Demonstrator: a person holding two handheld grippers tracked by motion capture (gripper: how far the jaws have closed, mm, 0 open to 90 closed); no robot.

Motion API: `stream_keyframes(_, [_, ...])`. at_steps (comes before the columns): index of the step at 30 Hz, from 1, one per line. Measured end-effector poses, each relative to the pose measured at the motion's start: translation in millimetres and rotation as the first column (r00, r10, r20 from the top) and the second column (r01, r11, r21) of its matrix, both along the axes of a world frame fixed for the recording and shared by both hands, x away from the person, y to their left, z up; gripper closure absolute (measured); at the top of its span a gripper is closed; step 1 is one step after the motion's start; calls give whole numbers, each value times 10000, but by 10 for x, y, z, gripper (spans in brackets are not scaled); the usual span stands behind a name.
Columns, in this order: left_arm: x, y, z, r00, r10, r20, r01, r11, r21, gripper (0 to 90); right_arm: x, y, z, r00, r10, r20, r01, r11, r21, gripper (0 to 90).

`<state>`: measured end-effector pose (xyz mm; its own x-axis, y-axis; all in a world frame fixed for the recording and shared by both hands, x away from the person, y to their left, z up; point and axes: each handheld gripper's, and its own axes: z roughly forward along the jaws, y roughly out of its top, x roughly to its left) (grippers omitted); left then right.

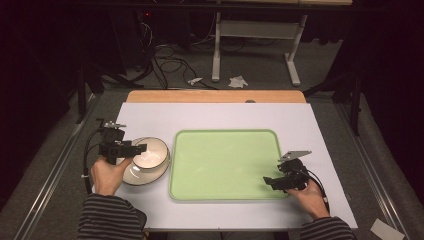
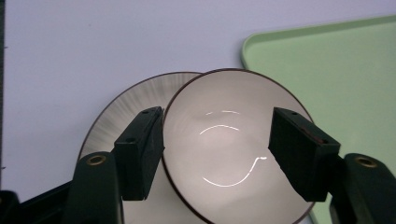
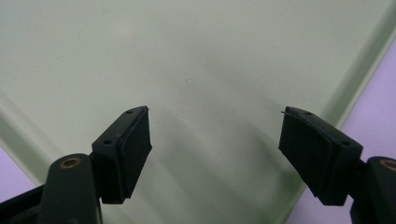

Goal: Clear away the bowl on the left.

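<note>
A white bowl with a dark rim sits on a pale plate, just left of a light green tray. My left gripper hangs open over the bowl. One pad is by the bowl's left rim and the other is above its right side; neither presses on it. My right gripper is open over the tray's near right corner with nothing between its jaws.
A white sheet covers the table, with a wooden strip along the far edge. Metal rails run down both sides of the table. Beyond the far edge are floor cables and a desk frame.
</note>
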<state>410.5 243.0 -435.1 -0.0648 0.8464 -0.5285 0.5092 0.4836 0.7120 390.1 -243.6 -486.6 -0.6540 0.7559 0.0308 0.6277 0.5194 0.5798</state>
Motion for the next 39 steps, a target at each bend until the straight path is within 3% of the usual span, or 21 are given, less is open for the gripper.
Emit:
stream_keyframes(4, [22, 60, -52, 9994, 258, -250, -250, 9992, 322, 349, 0, -1, 2, 10000, -31, -8, 31, 10000, 17, 263])
stream_keyframes(14, [71, 163, -172, 9954, 592, -760, -577, 9981, 211, 350, -1, -1, 2, 10000, -53, -11, 54, 10000, 46, 263])
stream_keyframes(18, [85, 178, -240, 9925, 559, -1091, -539, 9983, 214, 362, -3, 1, 3, 10000, -10, -12, 10, 10000, 31, 263])
stream_keyframes(20, [96, 171, -282, 9908, 567, -1227, -518, 9977, 432, 371, -5, 1, 5, 10000, -32, -14, 32, 10000, 33, 263])
stream_keyframes(23, [112, 157, -324, 9881, 537, -1444, -494, 9982, 338, 391, 0, -5, 3, 10000, -33, -19, 33, 10000, 37, 264])
stream_keyframes(27, [132, 138, -393, 9831, 573, -1739, -473, 9970, 611, 427, 1, -1, 1, 10000, 9, -14, -9, 10000, 30, 264])
stream_keyframes(39, [170, 97, -478, 9766, 420, -2110, -314, 9981, 537, 492, 1, 1, -1, 10000, -20, -55, 21, 10000, 67, 264])
